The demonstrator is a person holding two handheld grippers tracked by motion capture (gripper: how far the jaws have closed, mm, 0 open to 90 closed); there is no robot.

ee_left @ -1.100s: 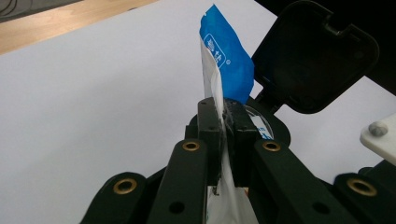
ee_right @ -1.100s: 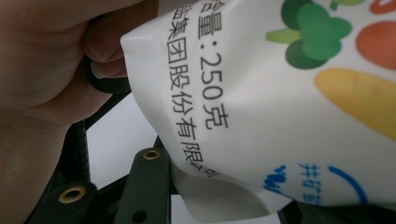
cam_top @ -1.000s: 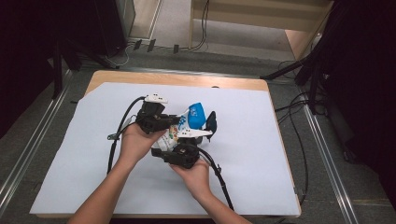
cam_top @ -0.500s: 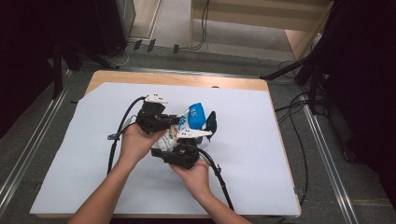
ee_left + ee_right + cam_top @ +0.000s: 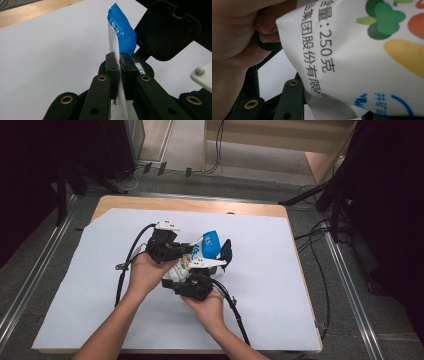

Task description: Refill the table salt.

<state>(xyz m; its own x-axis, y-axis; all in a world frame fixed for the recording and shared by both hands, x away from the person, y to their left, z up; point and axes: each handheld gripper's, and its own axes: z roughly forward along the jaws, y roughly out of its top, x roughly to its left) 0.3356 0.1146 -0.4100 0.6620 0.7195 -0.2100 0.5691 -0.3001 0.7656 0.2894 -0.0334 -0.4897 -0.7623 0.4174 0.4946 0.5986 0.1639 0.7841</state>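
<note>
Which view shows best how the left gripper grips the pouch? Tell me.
The left gripper view: the left gripper pinches the pouch edge flat between its jaws. The high view shows both small between the hands; the right gripper view shows the pouch's printed face close.

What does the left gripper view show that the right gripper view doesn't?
Left gripper view: the left claw shut on the pouch's thin blue-and-white edge, a black hinged lid beyond it, and the white sheet covering the table. Right gripper view: printed black characters, vegetable pictures, and a hand close beside the pouch. Both show the same pouch held in black jaws.
</note>
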